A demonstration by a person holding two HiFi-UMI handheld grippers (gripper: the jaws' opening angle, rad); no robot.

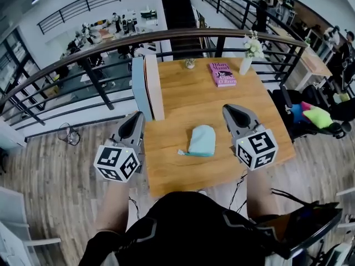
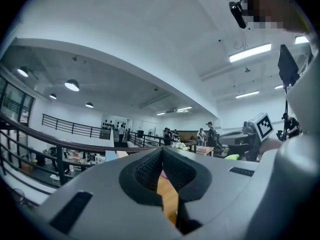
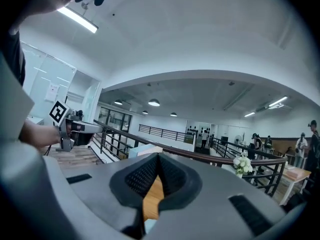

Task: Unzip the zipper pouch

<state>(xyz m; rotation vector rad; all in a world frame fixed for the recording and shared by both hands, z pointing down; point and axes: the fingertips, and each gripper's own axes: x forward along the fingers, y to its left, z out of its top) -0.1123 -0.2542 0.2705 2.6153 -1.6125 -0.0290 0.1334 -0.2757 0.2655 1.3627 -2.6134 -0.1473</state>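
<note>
A light blue zipper pouch (image 1: 202, 140) lies flat on the wooden table (image 1: 188, 98), its pull tab sticking out at its left end. My left gripper (image 1: 135, 122) hovers at the table's left edge, raised and pointing level, jaws shut on nothing. My right gripper (image 1: 232, 113) hangs to the right of the pouch, also raised, jaws shut and empty. In the left gripper view the shut jaws (image 2: 161, 156) meet at the tips, with a strip of table showing below. The right gripper view shows its jaws (image 3: 158, 159) closed the same way. Neither gripper touches the pouch.
A tall blue and white box (image 1: 147, 86) stands on the table's left side. A pink book (image 1: 222, 73), a small vase of white flowers (image 1: 248, 54) and a little pot (image 1: 189, 64) sit at the far edge. A dark railing (image 1: 166, 37) runs behind the table.
</note>
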